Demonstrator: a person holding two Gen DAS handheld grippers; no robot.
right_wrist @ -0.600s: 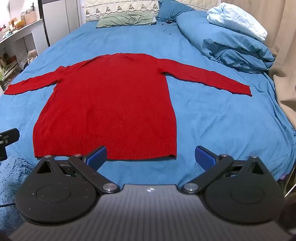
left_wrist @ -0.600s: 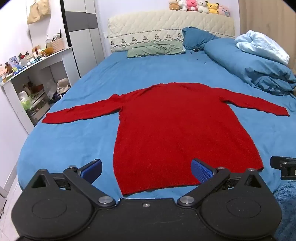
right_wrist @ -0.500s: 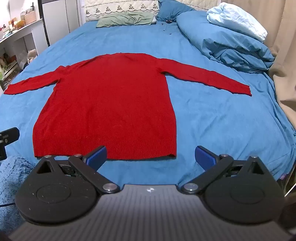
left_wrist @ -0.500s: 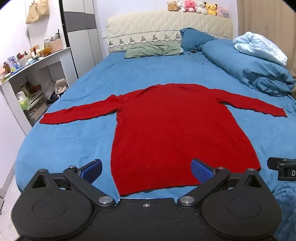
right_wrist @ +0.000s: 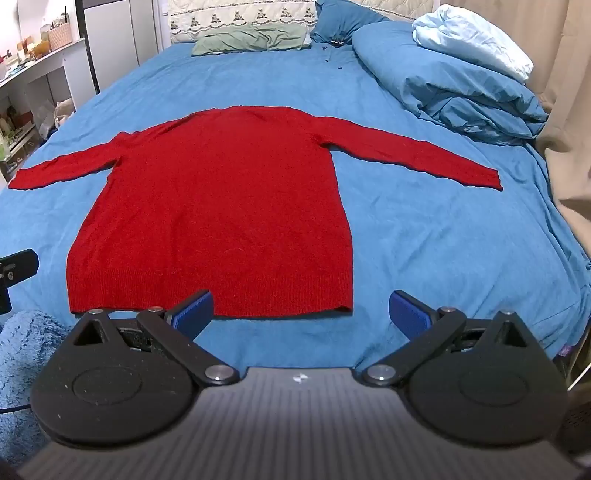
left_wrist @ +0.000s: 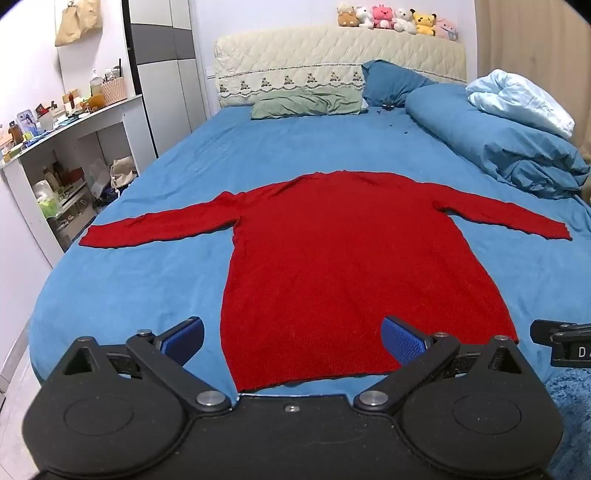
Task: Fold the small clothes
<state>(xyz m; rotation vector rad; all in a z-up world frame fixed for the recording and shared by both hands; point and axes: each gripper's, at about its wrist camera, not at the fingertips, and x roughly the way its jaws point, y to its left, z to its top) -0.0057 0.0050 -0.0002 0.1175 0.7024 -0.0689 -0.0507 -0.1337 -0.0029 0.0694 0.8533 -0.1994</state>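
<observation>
A red long-sleeved sweater [left_wrist: 343, 258] lies flat on the blue bed [left_wrist: 129, 280], hem toward me, both sleeves spread out sideways. It also shows in the right wrist view [right_wrist: 221, 206]. My left gripper [left_wrist: 291, 339] is open and empty, hovering just short of the hem's left half. My right gripper [right_wrist: 301, 314] is open and empty, hovering near the hem's right corner. The tip of the right gripper shows at the right edge of the left wrist view [left_wrist: 561, 341].
A rolled blue duvet [left_wrist: 495, 144] with a pale blanket lies along the bed's right side. Pillows [left_wrist: 306, 101] and a headboard with plush toys [left_wrist: 395, 18] are at the far end. A cluttered white shelf [left_wrist: 62, 147] stands left. A curtain [right_wrist: 569, 110] hangs right.
The left gripper's view has shifted slightly, so the sweater sits a little lower and more to the left in it. The right gripper has barely moved. Both stay open.
</observation>
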